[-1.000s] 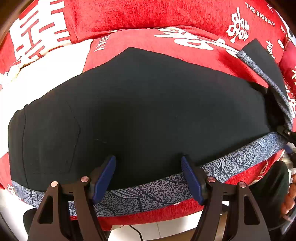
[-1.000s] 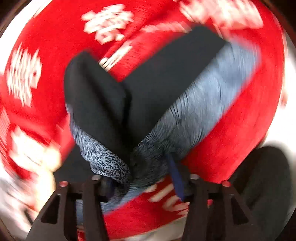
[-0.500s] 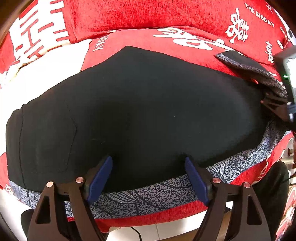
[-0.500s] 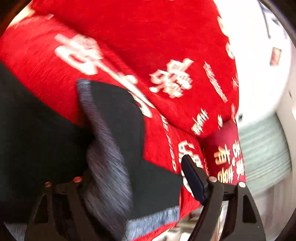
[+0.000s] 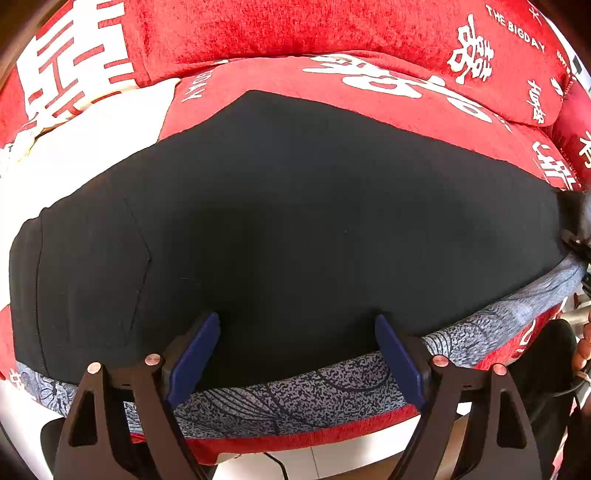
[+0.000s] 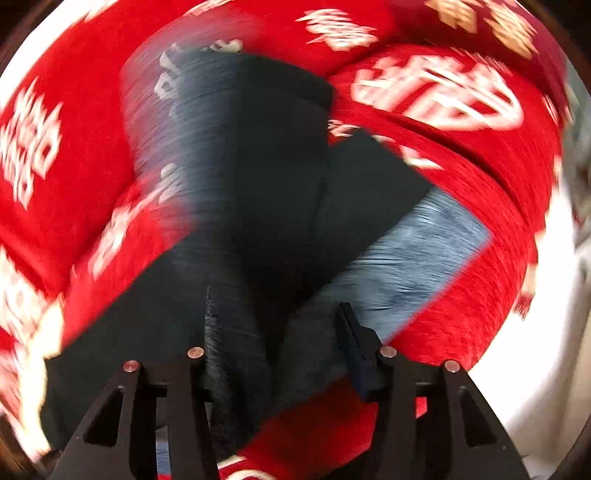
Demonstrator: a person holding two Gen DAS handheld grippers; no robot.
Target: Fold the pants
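Wider now, left gripper (image 5: pixel 297 354) opens over pants (image 5: pixel 295 229); cushion (image 5: pixel 332 26) reads "THE BIGDAY".

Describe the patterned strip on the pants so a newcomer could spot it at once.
Start at the red sofa cover with white characters. The black pants lie spread across its seat. Along their near edge runs the blue-grey speckled strip with dark curved lines; it is the only patterned fabric between plain black cloth and red cover.

A plush red sofa seat (image 5: pixel 424 122) with white printed characters is carrying flat-lying black fabric pants (image 5: pixel 295 229).
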